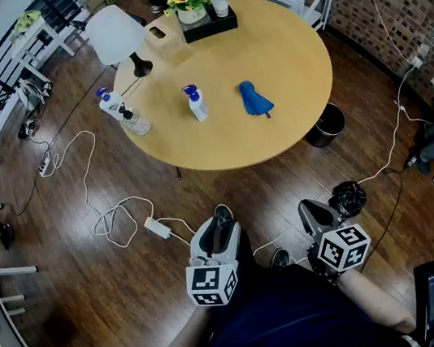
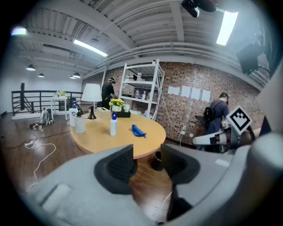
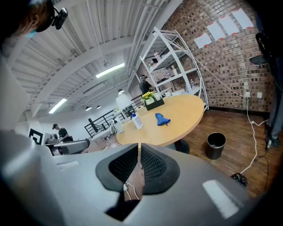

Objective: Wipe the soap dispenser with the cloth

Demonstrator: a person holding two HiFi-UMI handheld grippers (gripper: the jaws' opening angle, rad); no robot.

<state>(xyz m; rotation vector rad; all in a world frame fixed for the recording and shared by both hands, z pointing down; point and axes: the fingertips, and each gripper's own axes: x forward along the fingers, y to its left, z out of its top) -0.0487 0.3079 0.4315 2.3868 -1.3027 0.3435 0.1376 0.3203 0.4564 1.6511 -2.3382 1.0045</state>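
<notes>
The soap dispenser [image 1: 197, 103], a white bottle with a blue pump, stands upright near the middle of the round wooden table [image 1: 277, 39]. The crumpled blue cloth [image 1: 254, 98] lies just to its right. Both grippers hang low over the floor, well short of the table's near edge. My left gripper [image 1: 223, 217] is open with nothing between its jaws. My right gripper [image 1: 305, 210] is shut and empty. The left gripper view shows the dispenser [image 2: 113, 125] and cloth [image 2: 138, 130] beyond the left gripper [image 2: 147, 161]. The right gripper view shows the dispenser [image 3: 136, 121] and cloth [image 3: 162, 118] beyond the right gripper [image 3: 139, 165].
A spray bottle [image 1: 110, 101] and a clear bottle [image 1: 136, 123] stand at the table's left edge. A lamp [image 1: 115, 33], a tissue box [image 1: 164, 39] and a flower tray [image 1: 203, 14] sit at the back. A black bin [image 1: 326, 124] and cables with a power strip [image 1: 158, 228] are on the floor.
</notes>
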